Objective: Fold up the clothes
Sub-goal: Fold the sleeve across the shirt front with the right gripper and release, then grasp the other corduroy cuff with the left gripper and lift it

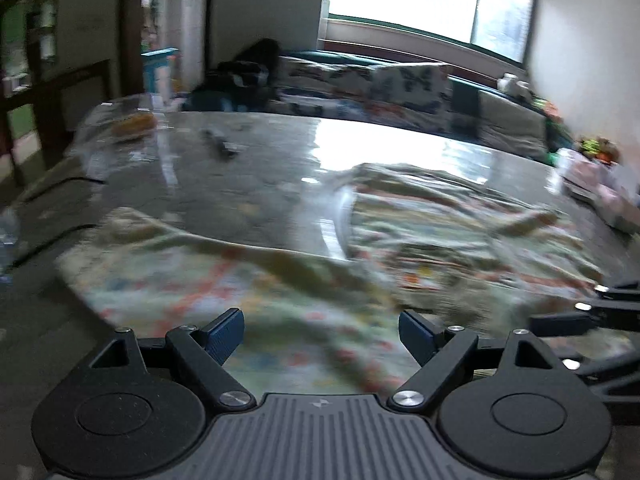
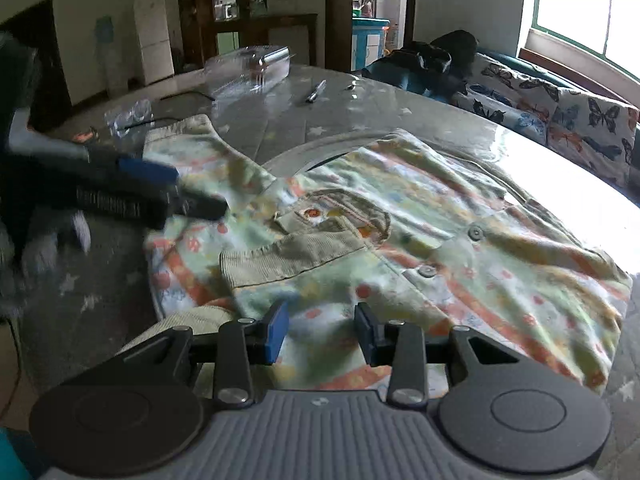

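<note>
The garment (image 2: 400,240) — a small patterned top in pale green with orange stripes, ribbed beige cuffs and a row of buttons — lay spread over the near part of the glossy grey surface (image 2: 360,96). One sleeve reached out to the left toward a ribbed cuff, and a second beige cuff lay folded in across the chest, just below the collar.

The right gripper (image 2: 321,332) hung low over the near hem, its blue-padded jaws partly open with nothing between them; cloth showed through the gap. The left gripper (image 1: 322,334) stood with its jaws spread wider, also empty, above the same printed fabric (image 1: 280,300), though that view was badly smeared by motion. In the right wrist view the left gripper (image 2: 192,192) appeared from the side, blurred, over the outstretched sleeve.

Farther back on the surface lay a pen (image 2: 316,91), a black cable (image 2: 188,96) and a clear plastic container (image 2: 256,66). A butterfly-print sofa cover (image 2: 560,116) ran behind — under a bright window (image 2: 592,12).
</note>
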{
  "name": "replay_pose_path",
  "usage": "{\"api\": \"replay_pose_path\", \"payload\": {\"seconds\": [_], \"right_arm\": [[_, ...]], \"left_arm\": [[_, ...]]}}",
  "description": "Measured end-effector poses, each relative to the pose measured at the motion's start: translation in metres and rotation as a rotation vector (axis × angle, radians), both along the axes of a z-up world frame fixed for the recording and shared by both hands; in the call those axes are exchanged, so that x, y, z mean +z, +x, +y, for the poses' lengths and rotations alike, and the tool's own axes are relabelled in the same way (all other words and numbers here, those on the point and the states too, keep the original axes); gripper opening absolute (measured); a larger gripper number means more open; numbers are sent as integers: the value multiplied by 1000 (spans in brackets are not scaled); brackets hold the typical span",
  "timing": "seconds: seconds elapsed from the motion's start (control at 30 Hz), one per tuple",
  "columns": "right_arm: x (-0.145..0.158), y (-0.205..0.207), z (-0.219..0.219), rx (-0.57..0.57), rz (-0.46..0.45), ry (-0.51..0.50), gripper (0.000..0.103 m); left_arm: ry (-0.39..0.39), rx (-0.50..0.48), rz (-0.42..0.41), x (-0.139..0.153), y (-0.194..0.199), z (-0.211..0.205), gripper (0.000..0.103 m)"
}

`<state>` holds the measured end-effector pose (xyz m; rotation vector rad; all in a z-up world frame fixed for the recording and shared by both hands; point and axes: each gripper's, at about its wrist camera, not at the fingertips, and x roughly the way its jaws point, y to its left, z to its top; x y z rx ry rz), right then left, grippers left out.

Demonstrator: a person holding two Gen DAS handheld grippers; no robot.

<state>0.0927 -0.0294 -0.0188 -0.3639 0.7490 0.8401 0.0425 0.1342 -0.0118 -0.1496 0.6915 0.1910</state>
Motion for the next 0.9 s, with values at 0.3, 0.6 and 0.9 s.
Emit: {"api": "replay_pose_path", "payload": {"seconds": [0.3,0.6,0.9], "right_arm": [[8,-6,-7,-8,-2,29,39],[7,-9,-8,-19,10,36,40],[5,-12,-13,-38,20,43,40]], "left_arm": [[77,312,-5,2,2,84,87],[90,406,23,-8,14,115,83],[35,441,36,-18,21,128,76]]}}
